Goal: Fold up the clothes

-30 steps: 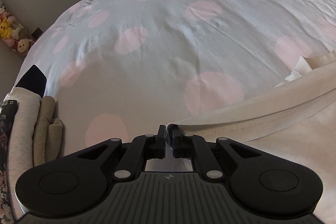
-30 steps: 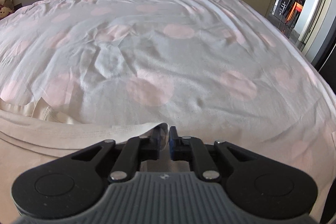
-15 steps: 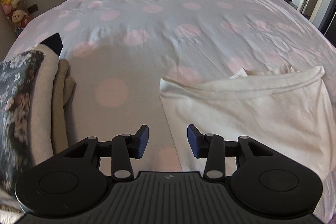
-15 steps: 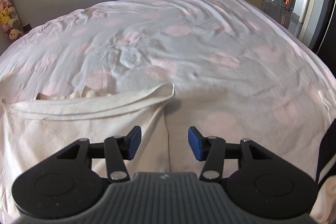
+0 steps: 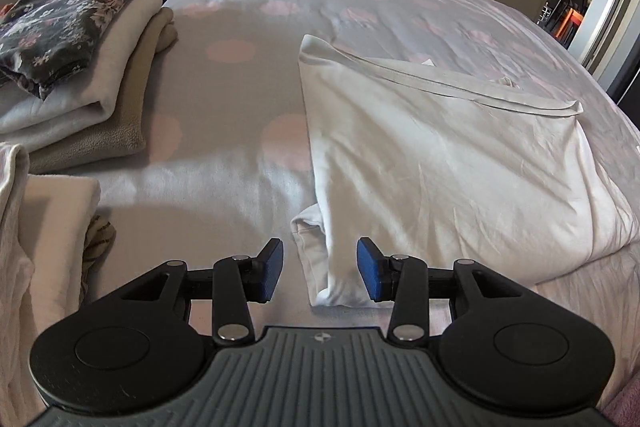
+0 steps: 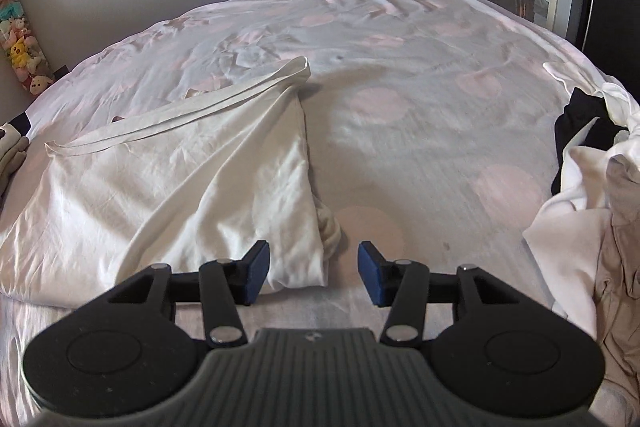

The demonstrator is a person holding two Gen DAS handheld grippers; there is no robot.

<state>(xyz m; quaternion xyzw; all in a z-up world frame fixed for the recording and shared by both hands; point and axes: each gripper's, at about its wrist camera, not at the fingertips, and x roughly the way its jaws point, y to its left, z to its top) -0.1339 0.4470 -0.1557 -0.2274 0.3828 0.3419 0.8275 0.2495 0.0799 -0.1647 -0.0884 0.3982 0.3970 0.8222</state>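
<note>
Two tools hang over the bed (image 5: 240,163), and both are let go, with nothing between their blue pads. The left tool (image 5: 320,269) is above the near left corner of the white shirt (image 5: 440,163). The right tool (image 6: 312,273) is above the near right corner of the same white shirt (image 6: 180,179).

That shirt lies flat in the middle of the bed, folded over once, with its hem band along the far edge. A small bit of cloth pokes out from under each near corner.

On the left sits a pile of folded clothes (image 5: 80,67) with a dark flowery one on top. On the right waits a heap of unfolded clothes (image 6: 592,195).

It looks like the next fold is about to start. To do it well, each tool should come down on its own corner and pinch all the layers, not just the top one. Tuck the loose bits in first, or the fold will be lumpy. Lift both corners together and keep the edge straight. Lay it down slowly so no wrinkles get trapped.
</note>
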